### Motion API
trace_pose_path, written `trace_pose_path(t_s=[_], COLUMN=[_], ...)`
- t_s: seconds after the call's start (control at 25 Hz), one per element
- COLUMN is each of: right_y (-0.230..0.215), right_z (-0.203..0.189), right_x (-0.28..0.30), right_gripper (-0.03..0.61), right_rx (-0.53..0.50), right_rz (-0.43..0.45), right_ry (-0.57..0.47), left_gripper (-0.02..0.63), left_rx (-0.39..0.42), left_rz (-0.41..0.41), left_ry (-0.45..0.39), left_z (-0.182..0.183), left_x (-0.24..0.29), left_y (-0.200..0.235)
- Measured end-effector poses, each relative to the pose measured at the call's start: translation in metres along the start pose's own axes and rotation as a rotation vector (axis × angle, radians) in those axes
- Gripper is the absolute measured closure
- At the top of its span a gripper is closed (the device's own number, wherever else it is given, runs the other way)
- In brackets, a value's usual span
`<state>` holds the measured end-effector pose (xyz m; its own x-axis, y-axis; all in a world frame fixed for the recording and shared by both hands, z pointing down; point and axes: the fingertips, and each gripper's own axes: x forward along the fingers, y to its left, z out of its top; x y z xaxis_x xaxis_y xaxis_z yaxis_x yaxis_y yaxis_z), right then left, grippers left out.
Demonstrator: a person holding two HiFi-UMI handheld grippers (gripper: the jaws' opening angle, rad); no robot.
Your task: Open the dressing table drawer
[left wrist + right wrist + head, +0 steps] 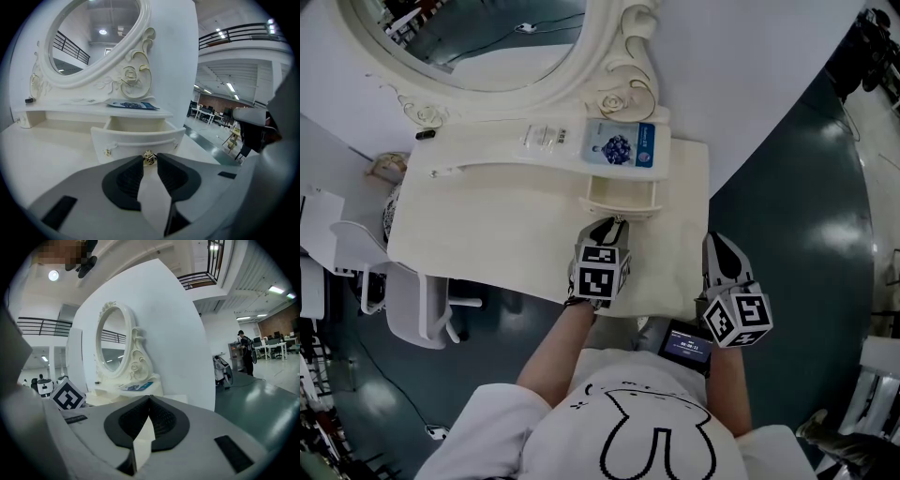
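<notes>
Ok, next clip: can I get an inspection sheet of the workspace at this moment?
Surface: cream dressing table top, with a raised shelf at the back.
Job's things: drawer stands pulled open, nothing visible inside; gold knob on its front.
Clutter: blue-and-white packet and pale packet on the shelf; small black item.
Grippers: left gripper, fingers closed on the knob; right gripper, fingers together, empty, beside the table's right edge.
Cables: thin cable on the floor.
Surroundings: oval mirror, white chair, dark floor.
</notes>
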<state>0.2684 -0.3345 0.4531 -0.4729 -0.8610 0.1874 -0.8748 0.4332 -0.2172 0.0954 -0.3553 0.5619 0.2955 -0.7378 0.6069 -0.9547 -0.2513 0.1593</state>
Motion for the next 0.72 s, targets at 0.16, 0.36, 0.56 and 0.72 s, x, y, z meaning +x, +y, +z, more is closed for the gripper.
trace_pose_path(t_s=[0.16, 0.36, 0.56, 0.72], right_y=[0.001, 0.0004, -0.0013, -0.0036], right_z=[-0.0008, -0.0012, 0.0006, 0.0011], right_x=[-0.0018, -0.0061, -0.0083, -0.0097], right_gripper=[0.56, 0.56, 0.56, 0.56], right_rx=[0.003, 0.005, 0.006, 0.01], right_rz=[0.008, 0.019, 0.025, 0.027], right_ry=[0.0, 0.003, 0.003, 0.0], left_gripper=[0.495, 0.495, 0.495, 0.491], left_rx=[-0.002, -0.006, 0.002, -0.002], left_rz=[0.002, 0.009, 0.024, 0.042], left_ry=[0.0, -0.002, -0.001, -0.001], left_z=[-0.0026, -0.0074, -0.0072, -0.0073], left_x=[-0.0038, -0.0078, -0.0074, -0.0072], left_y=[-0.0022, -0.0042, -0.0044, -0.0036])
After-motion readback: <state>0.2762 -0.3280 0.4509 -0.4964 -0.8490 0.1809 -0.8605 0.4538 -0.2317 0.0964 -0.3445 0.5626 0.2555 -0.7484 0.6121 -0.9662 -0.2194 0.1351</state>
